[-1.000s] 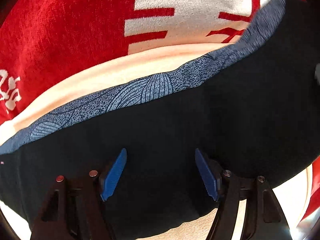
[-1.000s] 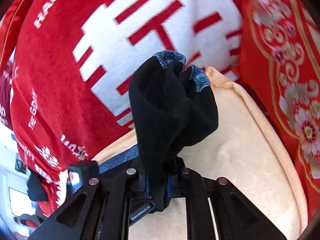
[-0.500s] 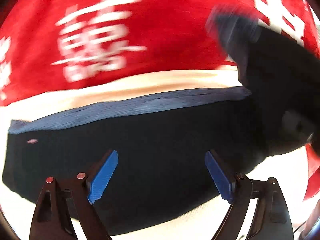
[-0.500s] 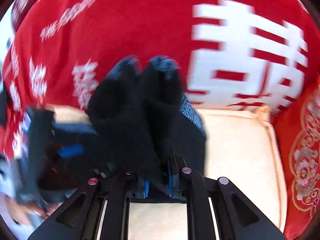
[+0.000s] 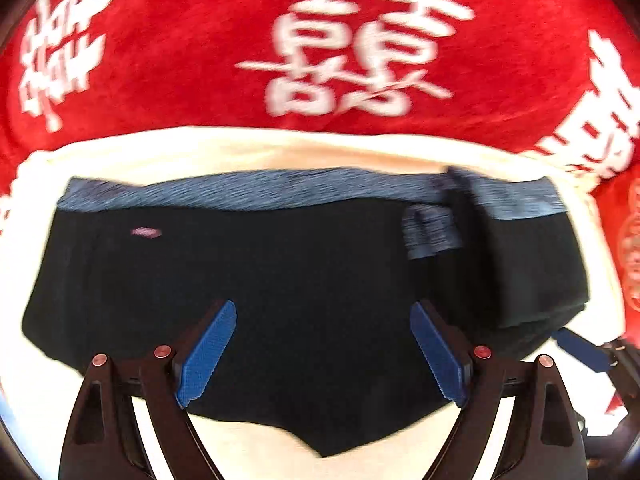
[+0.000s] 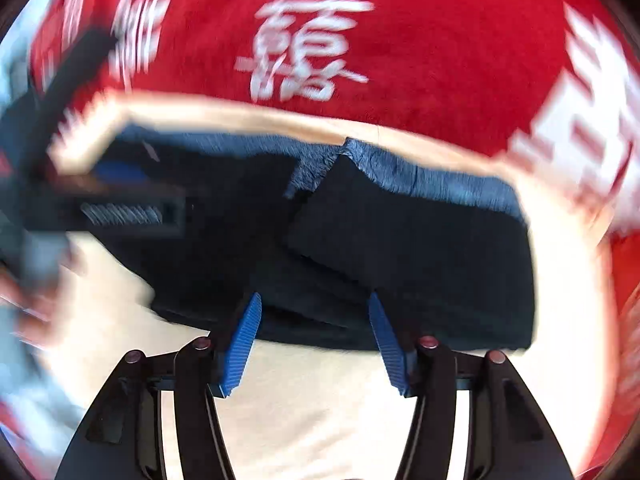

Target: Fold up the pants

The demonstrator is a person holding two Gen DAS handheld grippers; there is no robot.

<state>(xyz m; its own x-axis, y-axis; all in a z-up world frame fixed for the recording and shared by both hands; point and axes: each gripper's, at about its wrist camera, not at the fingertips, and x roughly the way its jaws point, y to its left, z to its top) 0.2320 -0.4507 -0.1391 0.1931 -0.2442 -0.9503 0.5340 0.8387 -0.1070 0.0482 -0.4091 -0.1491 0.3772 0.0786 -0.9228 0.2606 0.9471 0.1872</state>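
Red blanket (image 5: 192,80) printed with white characters backs a cream cushion (image 5: 280,148), on which the black pants (image 5: 280,280) with a blue patterned waistband (image 5: 248,192) lie flat, their right side folded over the middle. The left gripper (image 5: 322,354) hovers spread wide above the lower edge, while the right gripper (image 6: 316,344), parted and empty, sits just beside the folded flap.

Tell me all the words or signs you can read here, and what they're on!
"囍" in white: the double-happiness sign on the red blanket, middle, sharpest in the left wrist view.
White characters at the blanket's left and right edges: too blurred or cut off to read.
Small pink tag on the black pants: too small to read.
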